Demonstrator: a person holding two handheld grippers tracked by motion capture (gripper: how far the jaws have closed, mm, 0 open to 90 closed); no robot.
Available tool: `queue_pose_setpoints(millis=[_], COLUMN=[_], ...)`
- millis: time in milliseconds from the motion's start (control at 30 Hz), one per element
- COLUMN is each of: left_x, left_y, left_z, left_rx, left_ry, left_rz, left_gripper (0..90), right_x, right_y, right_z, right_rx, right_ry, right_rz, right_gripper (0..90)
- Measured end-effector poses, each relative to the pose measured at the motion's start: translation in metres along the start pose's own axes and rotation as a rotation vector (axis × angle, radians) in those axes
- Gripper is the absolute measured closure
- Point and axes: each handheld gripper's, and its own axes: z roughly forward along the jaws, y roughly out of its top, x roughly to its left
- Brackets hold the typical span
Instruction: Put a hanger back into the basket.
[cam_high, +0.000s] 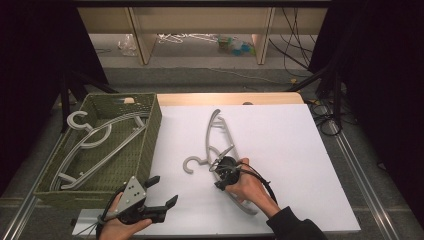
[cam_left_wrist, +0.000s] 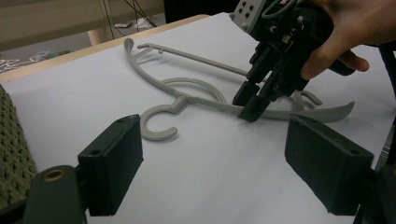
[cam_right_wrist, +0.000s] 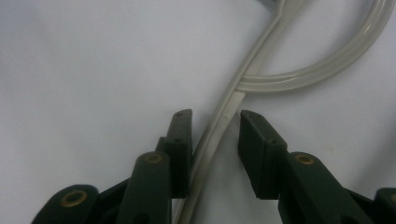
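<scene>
Right claw (cam_right_wrist: 215, 135) down on the grey hanger (cam_high: 220, 150) lying on the white table (cam_high: 300, 165). Jaws narrowed, straddling the hanger's arm; a gap shows on at least one side, so not yet clamped. Left claw (cam_left_wrist: 215, 168) released wide, holding nothing, near the table's front edge. No legible writing.

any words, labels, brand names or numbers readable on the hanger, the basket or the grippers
None: no view shows any readable text.
Hanger on the table: plain grey, no lettering to be seen.
Woven basket and the hangers in it: no label in view.
Left gripper and right gripper: screws and holes, no print.
Items on the far shelf: too small and blurred to read.
</scene>
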Motion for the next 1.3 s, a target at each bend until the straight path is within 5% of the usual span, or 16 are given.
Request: queue_pose_setpoints(millis=[133,267,433,600,833,1000,1067,1100,1133,1233,1300], left_x=[0.000,0.001,0.003,0.004,0.002,-0.004,-0.005,-0.003,-0.003,-0.002,-0.001], left_y=[0.001,0.001,0.001,0.001,0.000,0.004,0.009,0.012,0.013,0.018,0.022], left_z=[0.000,-0.001,-0.004,-0.004,0.004,0.016,0.021,0.023,0.027,0.037,0.044], left_rx=[0.008,0.000,-0.001,0.001,0.032,0.060,0.083,0.103,0.123,0.169,0.198], left_ry=[0.005,0.008,0.012,0.011,0.017,-0.012,0.001,-0.005,-0.007,0.025,0.003], left_rz=[0.008,-0.017,0.002,0.005,-0.007,0.048,0.103,0.147,0.131,0.208,0.220], left_gripper=[19.9,20.3,20.8,20.9,22.0,26.0,29.0,29.0,29.3,30.7,33.0], right_x=[0.000,-0.006,-0.009,-0.009,-0.018,-0.014,-0.012,-0.011,-0.009,-0.005,-0.001], right_y=[0.002,0.000,-0.001,-0.002,-0.014,-0.028,-0.035,-0.037,-0.039,-0.046,-0.048], right_z=[0.000,-0.001,-0.002,-0.003,-0.018,-0.039,-0.046,-0.048,-0.051,-0.059,-0.064], right_rx=[0.017,0.006,0.006,0.013,0.014,0.010,0.008,0.005,0.000,-0.010,-0.015], right_ry=[-0.007,0.022,0.017,0.018,0.093,0.159,0.188,0.196,0.203,0.228,0.241], right_rz=[-0.030,-0.012,-0.005,-0.061,-0.122,-0.195,-0.217,-0.221,-0.234,-0.256,-0.266], right_gripper=[69.6,74.2,82.0,82.2,82.4,82.5,82.5,82.4,82.4,82.3,82.3])
